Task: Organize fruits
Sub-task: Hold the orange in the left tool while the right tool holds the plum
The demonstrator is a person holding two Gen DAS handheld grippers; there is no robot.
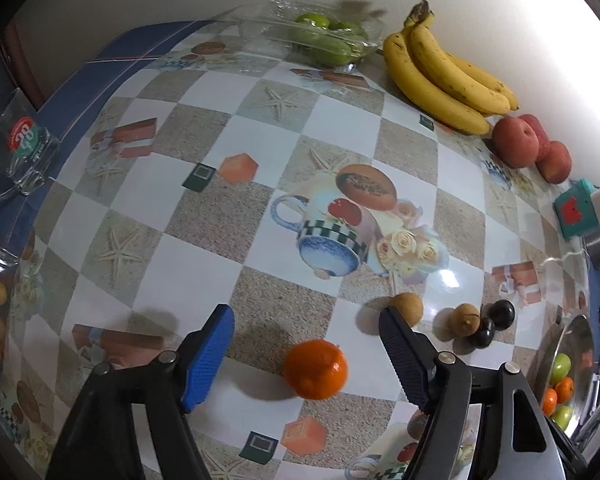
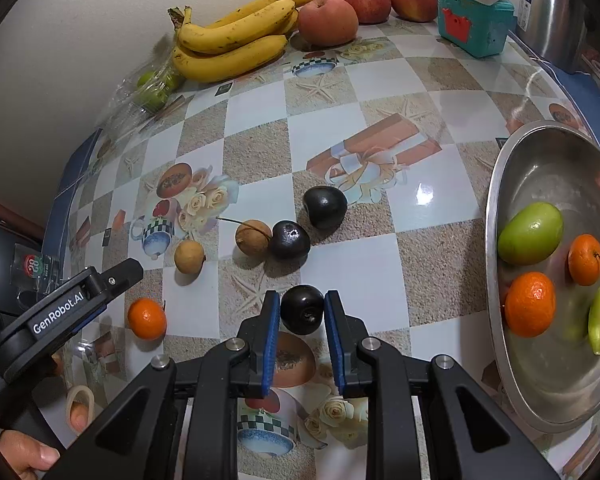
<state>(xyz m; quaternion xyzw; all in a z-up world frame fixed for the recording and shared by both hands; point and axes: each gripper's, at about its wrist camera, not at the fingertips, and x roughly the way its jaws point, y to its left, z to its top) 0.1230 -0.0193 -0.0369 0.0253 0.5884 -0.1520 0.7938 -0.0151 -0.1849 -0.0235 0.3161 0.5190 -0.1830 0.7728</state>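
Observation:
My right gripper (image 2: 302,298) is shut on a dark round plum (image 2: 302,312), low over the patterned tablecloth (image 2: 380,264). Two more dark plums (image 2: 325,207) (image 2: 289,240) and two brown longans (image 2: 253,237) (image 2: 189,256) lie just beyond it. My left gripper (image 1: 306,314) stands open over a tangerine (image 1: 315,369). That tangerine rests on the cloth between the pads, with a gap on each side. In the right wrist view the tangerine (image 2: 147,318) lies beside the left gripper's finger (image 2: 116,276). A steel bowl (image 2: 540,148) on the right holds green fruits and tangerines.
Bananas (image 2: 232,36) and red peaches (image 2: 328,20) line the back wall, next to a clear plastic box of green fruit (image 1: 320,36). A teal box (image 2: 474,20) and a metal pot stand at the back right. A glass mug (image 1: 24,148) is at the left edge.

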